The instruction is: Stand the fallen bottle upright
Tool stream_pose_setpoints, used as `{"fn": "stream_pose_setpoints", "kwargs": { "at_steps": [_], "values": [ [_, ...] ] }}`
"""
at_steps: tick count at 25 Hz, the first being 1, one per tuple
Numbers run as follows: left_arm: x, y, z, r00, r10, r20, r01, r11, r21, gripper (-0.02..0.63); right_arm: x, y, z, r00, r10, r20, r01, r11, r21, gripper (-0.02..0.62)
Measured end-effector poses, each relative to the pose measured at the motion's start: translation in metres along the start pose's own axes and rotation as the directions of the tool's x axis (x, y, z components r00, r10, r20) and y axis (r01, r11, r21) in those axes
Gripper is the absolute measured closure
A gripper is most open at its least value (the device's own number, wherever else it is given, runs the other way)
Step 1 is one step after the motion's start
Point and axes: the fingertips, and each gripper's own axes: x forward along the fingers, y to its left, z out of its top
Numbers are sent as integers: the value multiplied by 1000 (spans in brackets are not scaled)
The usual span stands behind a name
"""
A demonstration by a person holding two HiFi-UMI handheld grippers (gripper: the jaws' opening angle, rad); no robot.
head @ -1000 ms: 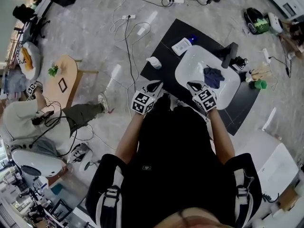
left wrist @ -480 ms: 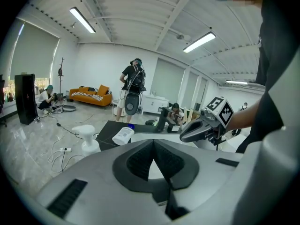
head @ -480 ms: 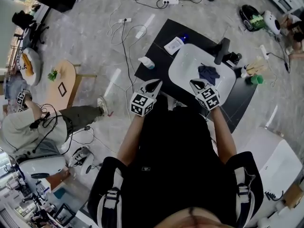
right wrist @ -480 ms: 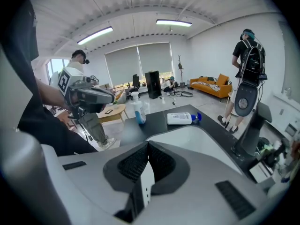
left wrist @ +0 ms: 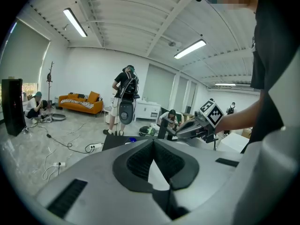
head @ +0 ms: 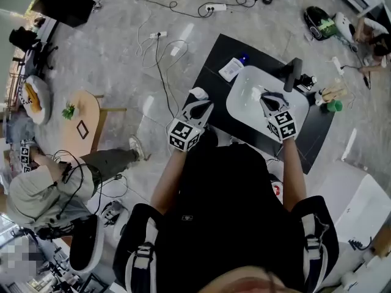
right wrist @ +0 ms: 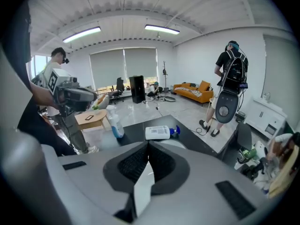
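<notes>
A white bottle with a blue cap [head: 233,69] lies on its side on the black table [head: 214,78], just beyond the white basin [head: 250,102]. The right gripper view shows it ahead of the jaws [right wrist: 159,132]. My left gripper [head: 198,101] hovers at the table's near left corner, jaws shut and empty [left wrist: 153,142]. It partly covers an upright spray bottle [head: 197,92], which stands left of the fallen bottle in the right gripper view [right wrist: 116,122]. My right gripper [head: 269,96] hangs over the basin, jaws closed on nothing [right wrist: 148,144].
A black faucet [head: 293,73] rises at the basin's far edge, with a green cup [head: 334,107] and small items to its right. Cables and power strips cross the floor. A person sits at the left [head: 49,182] beside a small wooden table [head: 82,105].
Both grippers have moved forward over the table. The right one now covers the dark cloth that lay in the basin; the left one now overlaps the spray bottle.
</notes>
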Motion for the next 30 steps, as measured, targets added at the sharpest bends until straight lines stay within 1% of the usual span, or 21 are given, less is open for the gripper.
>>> {"fn": "stream_pose_setpoints", "kwargs": {
  "at_steps": [5,9,11,14,15,17,19,21,23,26,30],
  "values": [
    [-10,34,1,997,-73,-19,73,997,12,592,18,-4,30,996,-84,-21,84,996,-22,535],
    [-18,57,7,992,-128,-11,128,992,16,592,22,4,66,991,-133,9,133,991,-29,535],
    [-22,68,12,989,-150,-4,150,988,23,592,20,6,88,987,-149,56,151,988,-22,535],
    [-25,87,14,986,-164,0,164,986,22,592,14,6,125,973,-151,176,150,988,23,535],
    [-26,93,14,986,-164,3,164,986,13,592,12,6,133,969,-155,195,154,988,20,535],
    [-29,100,14,987,-157,12,157,988,0,592,10,4,145,967,-157,200,163,987,-12,535],
    [-31,107,12,990,-142,12,142,990,-2,592,13,1,156,970,-155,187,172,982,-73,535],
    [-32,111,10,992,-122,13,122,992,-8,592,16,-3,164,973,-154,175,181,972,-152,535],
    [-31,113,9,995,-102,14,103,995,-16,592,20,-9,169,975,-137,177,173,962,-210,535],
    [-30,117,8,998,-66,11,67,997,-34,592,40,-23,158,983,-91,159,125,968,-219,535],
    [-31,123,14,1000,-5,8,5,998,-56,592,81,-50,125,995,-63,81,78,974,-210,535]
  ]
}}
